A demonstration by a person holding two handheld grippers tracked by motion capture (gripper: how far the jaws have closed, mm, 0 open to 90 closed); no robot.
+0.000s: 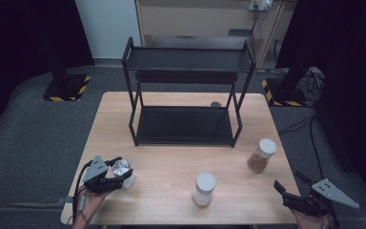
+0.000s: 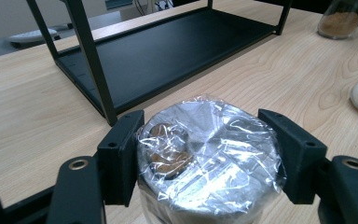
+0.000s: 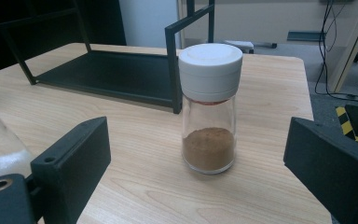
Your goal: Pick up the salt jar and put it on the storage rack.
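Left gripper (image 1: 116,172) fingers (image 2: 121,156) clenched on foil-capped jar (image 2: 207,158) at worktop (image 1: 171,162) 7 o'clock, not yet lifted. Right gripper (image 1: 290,193) fingers spread, empty, facing brown spice jar (image 3: 209,109). Black rack (image 1: 186,95) at 12 o'clock bare; all three jars unshelved, white jar (image 1: 204,189) included.

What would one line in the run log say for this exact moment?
left gripper: fingers shut on foil-topped jar | right gripper: open, facing brown spice jar | black rack: bare
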